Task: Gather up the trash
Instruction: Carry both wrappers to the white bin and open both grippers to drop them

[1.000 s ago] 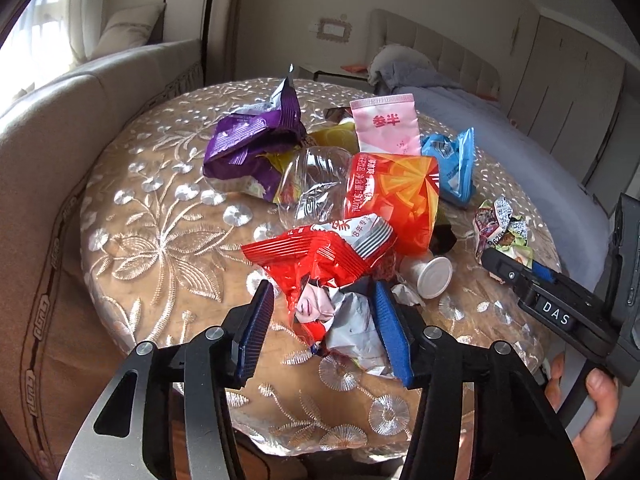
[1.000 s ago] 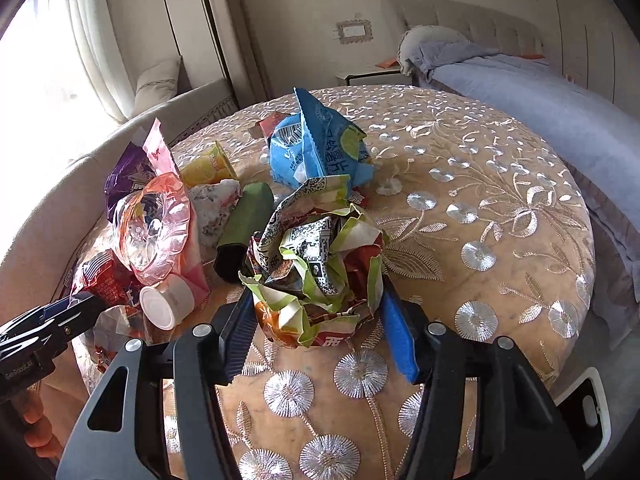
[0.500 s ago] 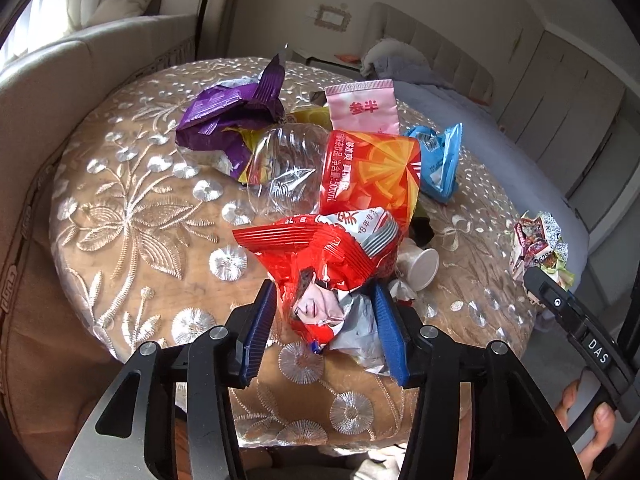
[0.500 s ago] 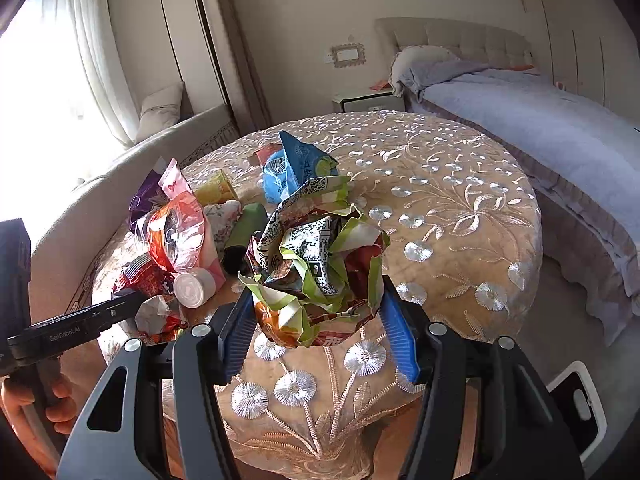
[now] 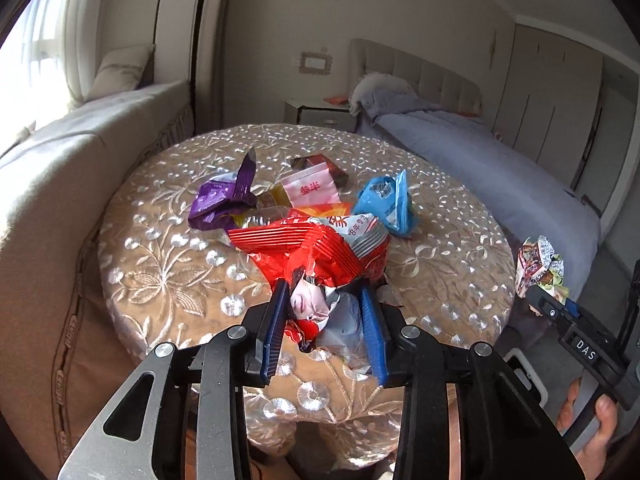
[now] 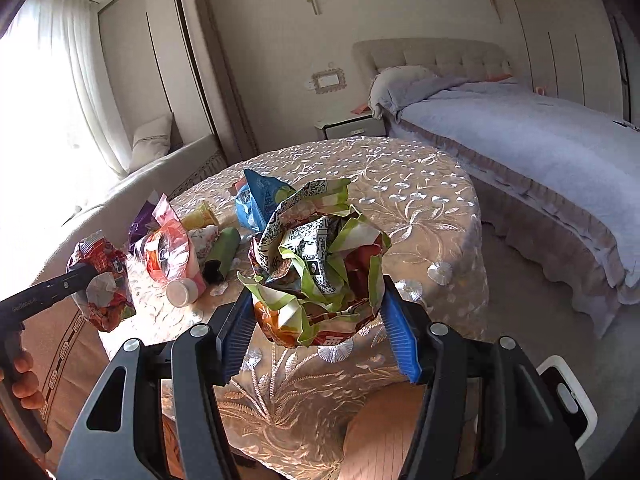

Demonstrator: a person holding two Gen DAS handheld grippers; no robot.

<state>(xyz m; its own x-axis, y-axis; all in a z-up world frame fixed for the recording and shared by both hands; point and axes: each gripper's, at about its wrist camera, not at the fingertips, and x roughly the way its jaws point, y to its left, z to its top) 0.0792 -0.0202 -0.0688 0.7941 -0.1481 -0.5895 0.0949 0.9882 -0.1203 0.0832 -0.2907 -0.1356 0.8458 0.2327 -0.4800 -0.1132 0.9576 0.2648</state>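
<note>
Bedroom light is falling across the round desk [image 5: 168,248], which is wearing a gold embroidered cloth, with a bed [image 6: 520,140] lying beyond it and a cushioned bench [image 5: 48,168] running along its window side. We are gripping trash in both hands. Our left gripper [image 5: 325,320] is pinching a red snack wrapper [image 5: 316,248] between its blue fingers [image 5: 274,320], and the wrapper is hanging clear of the desk, near the front edge. Our right gripper [image 6: 318,332] is clamping a crumpled green and white wrapper [image 6: 320,260] between its fingers [image 6: 400,340], which are standing fairly wide around the bulky wad; it too is hanging off the desk, at the front edge. More trash is lying on the desk: a purple wrapper [image 5: 224,200] toward the bench side, a pink packet [image 5: 310,188] in the middle, a blue wrapper [image 5: 388,204] toward the bed side, and a crushed plastic bottle [image 6: 172,256] with a white cap.
</note>
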